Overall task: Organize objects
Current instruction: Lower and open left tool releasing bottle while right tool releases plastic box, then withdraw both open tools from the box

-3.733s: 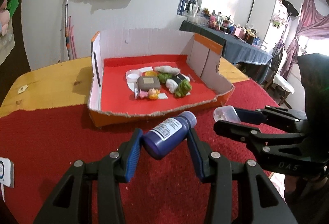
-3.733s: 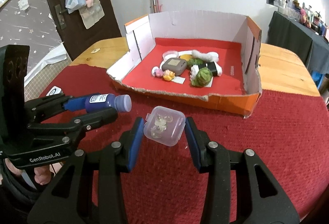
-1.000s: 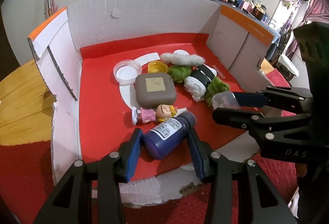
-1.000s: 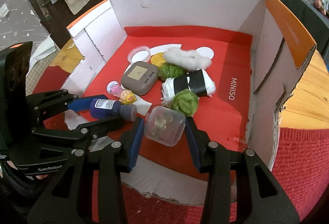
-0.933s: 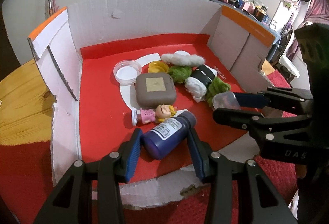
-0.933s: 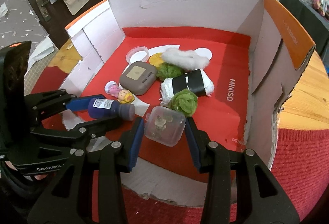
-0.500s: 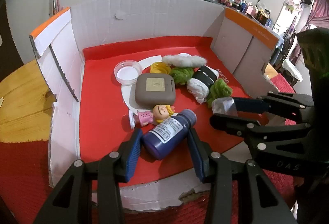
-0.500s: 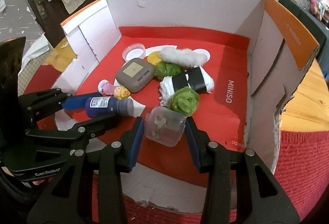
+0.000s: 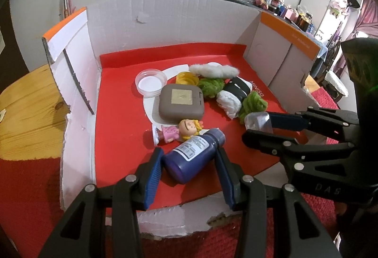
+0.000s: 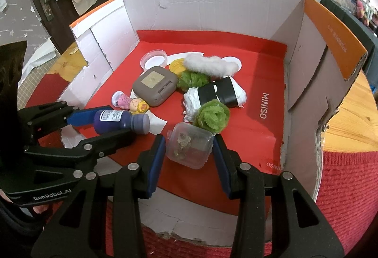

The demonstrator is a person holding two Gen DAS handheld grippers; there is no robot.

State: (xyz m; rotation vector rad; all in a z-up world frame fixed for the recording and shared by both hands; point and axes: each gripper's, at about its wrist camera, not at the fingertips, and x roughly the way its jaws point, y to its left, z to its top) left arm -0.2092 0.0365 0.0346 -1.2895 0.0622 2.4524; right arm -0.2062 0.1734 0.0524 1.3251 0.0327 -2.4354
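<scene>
We see the left gripper (image 9: 189, 163) clamped on a purple bottle (image 9: 192, 157), lying sideways between the pads over the near part of the red-floored cardboard box (image 9: 165, 19), cap just beside a small doll (image 9: 179, 131). The right gripper (image 10: 187, 149) is clamped on a clear plastic case (image 10: 189, 148), held over the box floor just in front of a green yarn ball (image 10: 213, 117). Deeper in the box we note a grey square case (image 10: 154, 86), a white roll with a black band (image 10: 217, 93), white fluff (image 10: 210, 66) and a clear round lid (image 10: 153, 59).

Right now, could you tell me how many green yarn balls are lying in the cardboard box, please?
2. One green yarn ball lies beside the grey case, under the white fluff; the other lies nearer, just behind the clear container. More may be hidden under the pile.
</scene>
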